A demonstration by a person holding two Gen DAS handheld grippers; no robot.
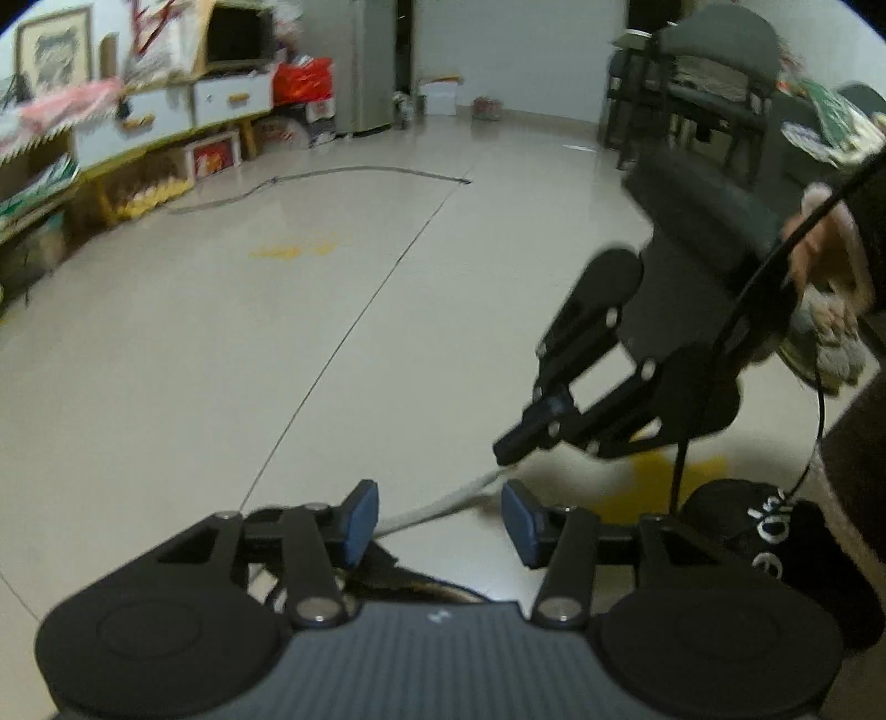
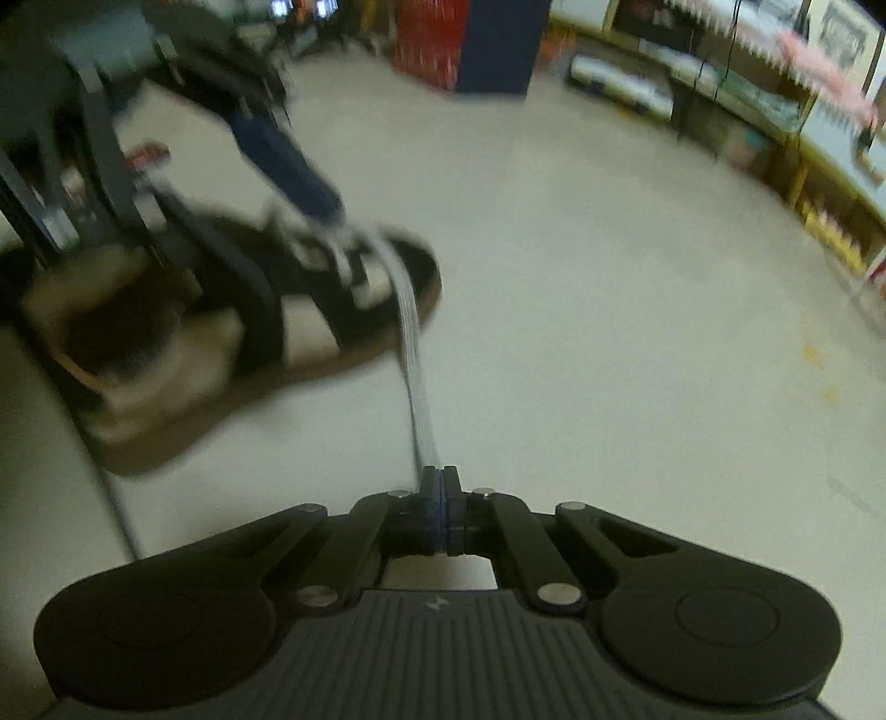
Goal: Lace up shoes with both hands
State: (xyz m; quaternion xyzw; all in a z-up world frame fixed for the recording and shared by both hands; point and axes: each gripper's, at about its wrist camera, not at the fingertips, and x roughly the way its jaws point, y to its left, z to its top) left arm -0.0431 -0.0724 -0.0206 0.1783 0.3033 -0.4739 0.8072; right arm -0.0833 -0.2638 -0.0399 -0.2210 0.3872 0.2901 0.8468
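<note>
Right gripper (image 2: 441,481) clamped tight on white lace (image 2: 412,332), drawn taut from shoe (image 2: 288,310) on floor (image 2: 609,332). Left gripper (image 1: 440,520) half open, lace between jaws, apparently untouched. Risk: tugging drags shoe or slips lace.

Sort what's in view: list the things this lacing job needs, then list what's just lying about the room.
For the job:
- shoe
- white shoelace, pinched in the shut right tongs
- left tongs, open, lace end running between them

Lying about:
- grey cable on the floor
- chair
- drawer cabinet
- framed picture
</note>
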